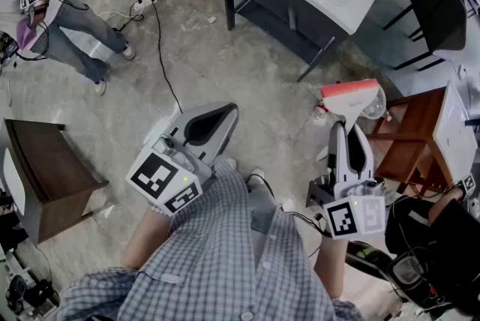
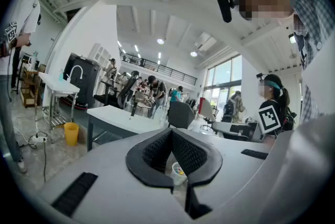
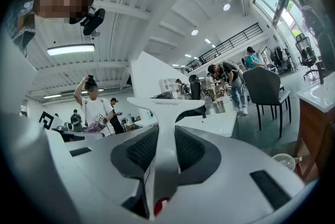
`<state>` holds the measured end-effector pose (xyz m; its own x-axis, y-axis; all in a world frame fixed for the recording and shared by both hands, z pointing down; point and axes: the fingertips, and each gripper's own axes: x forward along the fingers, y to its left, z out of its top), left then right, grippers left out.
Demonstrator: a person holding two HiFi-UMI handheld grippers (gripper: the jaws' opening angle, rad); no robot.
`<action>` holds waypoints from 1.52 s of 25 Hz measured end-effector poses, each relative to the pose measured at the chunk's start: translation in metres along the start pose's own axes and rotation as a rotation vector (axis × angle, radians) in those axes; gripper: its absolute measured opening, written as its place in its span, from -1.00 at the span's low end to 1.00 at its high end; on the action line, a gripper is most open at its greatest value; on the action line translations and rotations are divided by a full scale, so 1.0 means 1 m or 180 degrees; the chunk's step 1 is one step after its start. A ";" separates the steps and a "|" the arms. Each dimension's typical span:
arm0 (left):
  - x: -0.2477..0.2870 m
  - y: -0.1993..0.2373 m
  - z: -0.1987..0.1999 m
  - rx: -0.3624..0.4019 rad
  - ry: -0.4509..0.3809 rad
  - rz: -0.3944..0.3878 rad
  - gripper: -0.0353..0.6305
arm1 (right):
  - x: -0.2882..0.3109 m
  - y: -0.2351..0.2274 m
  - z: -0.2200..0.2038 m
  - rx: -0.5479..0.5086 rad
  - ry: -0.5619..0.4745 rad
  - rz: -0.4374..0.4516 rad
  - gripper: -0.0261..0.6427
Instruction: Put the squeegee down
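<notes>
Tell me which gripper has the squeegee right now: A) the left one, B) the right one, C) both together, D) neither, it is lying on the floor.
B: the squeegee has its white handle clamped between the jaws of the right gripper, with the blade sticking out ahead, while the left gripper holds nothing.

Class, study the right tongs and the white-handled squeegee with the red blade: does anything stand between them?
Nothing visible does. The right tongs are already closed on the white-handled squeegee with the red blade. Its handle runs between the pads, and the blade sits crosswise beyond the tips.
</notes>
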<state>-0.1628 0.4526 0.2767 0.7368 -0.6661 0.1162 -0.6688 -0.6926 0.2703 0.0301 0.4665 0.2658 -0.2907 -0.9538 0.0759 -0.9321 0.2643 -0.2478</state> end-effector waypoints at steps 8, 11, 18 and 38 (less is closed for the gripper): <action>0.004 0.004 0.000 0.0006 -0.0008 0.0007 -0.88 | 0.005 -0.002 -0.006 -0.0039 0.0077 -0.0016 -0.65; 0.002 0.005 -0.001 0.0007 -0.0005 -0.0010 -0.88 | 0.005 0.000 -0.007 -0.0041 0.0072 -0.0026 -0.65; -0.002 0.010 0.004 0.0017 0.0001 -0.0054 -0.88 | 0.007 0.005 -0.005 0.0063 0.0037 -0.0076 -0.65; -0.035 0.046 0.010 0.0061 -0.0061 -0.0269 -0.88 | 0.007 0.049 -0.015 -0.0035 -0.0028 -0.0361 -0.65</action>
<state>-0.2204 0.4419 0.2751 0.7888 -0.6101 0.0753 -0.6062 -0.7516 0.2599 -0.0205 0.4750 0.2689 -0.1814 -0.9789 0.0943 -0.9612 0.1562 -0.2275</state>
